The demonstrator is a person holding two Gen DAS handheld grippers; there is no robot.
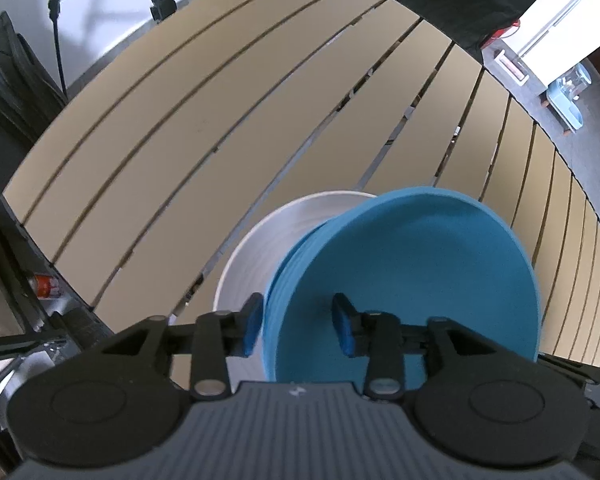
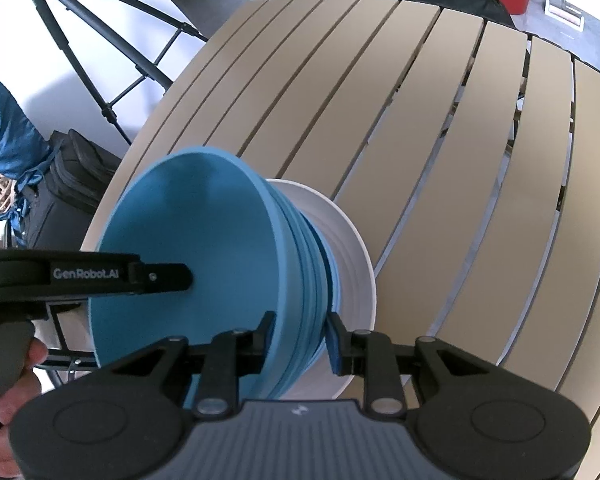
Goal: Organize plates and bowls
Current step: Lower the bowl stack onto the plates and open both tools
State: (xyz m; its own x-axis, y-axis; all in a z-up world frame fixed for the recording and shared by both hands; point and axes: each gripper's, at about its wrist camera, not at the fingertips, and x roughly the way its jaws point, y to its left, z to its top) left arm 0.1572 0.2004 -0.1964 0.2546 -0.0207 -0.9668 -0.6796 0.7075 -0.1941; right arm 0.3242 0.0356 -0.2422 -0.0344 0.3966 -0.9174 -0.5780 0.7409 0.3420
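The left wrist view is showing the left gripper (image 1: 298,326) pointing steeply down over a blue bowl (image 1: 412,272), its two blue pads straddling the near rim with daylight on both sides, so the tongs are standing apart and gripping nothing. The bowl is sitting on top of a nested stack of blue bowls (image 1: 284,280), which in turn is resting on a white plate (image 1: 252,248) on the slatted table (image 1: 180,120), close to its near edge. From the right wrist view, the right gripper (image 2: 300,340) is reaching over the opposite side of the same stack (image 2: 312,264); one pad is lying inside the top bowl (image 2: 180,240) and the other outside the ribbed walls, above the plate (image 2: 356,248). Whether those pads are actually pressing on the rims I cannot tell, since the gap is looking narrow but contact is not clear. The left gripper's body (image 2: 84,274) and the hand (image 2: 20,384) holding it are appearing at the left of that view. The bowls are looking like smooth, stiff glazed ware or hard plastic, so they are likely slippery under the pads, and together the stack is probably heavy enough to tilt in a one-sided pinch. The safest hold is looking like the rim wall, one pad inside and one outside, taking only the top bowl, or supporting both sides together if moving the whole stack.
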